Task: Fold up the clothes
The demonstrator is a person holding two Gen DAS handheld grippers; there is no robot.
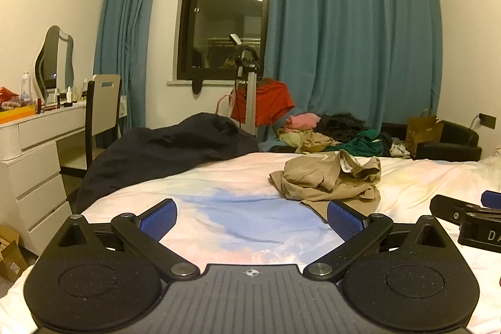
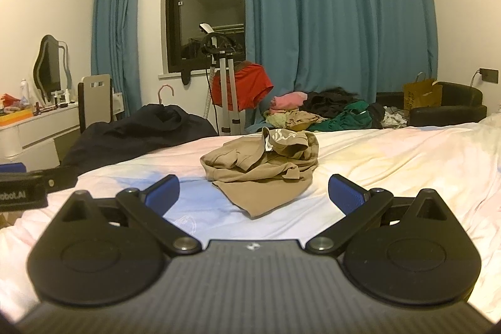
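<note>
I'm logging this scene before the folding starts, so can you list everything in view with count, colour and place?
Tan garment: one, khaki, crumpled in a heap mid-bed.
Bed cover: one, white-pink with a blue patch, under the garment.
Dark garment: one, navy-black, bunched at the bed's far left corner.
Clothes pile: one, pink, tan, black and green, beyond the bed.
Red garment: one, hung on a stand by the window.
Curtains: blue, either side of the dark window.
Dresser: one, white, far left, with a mirror and bottles.
Chair: one, beige-black, at the dresser.
Armchair: one, black, far right, paper bag beside.
Left gripper: open, over the bed.
Right gripper: open, facing the tan garment.
</note>
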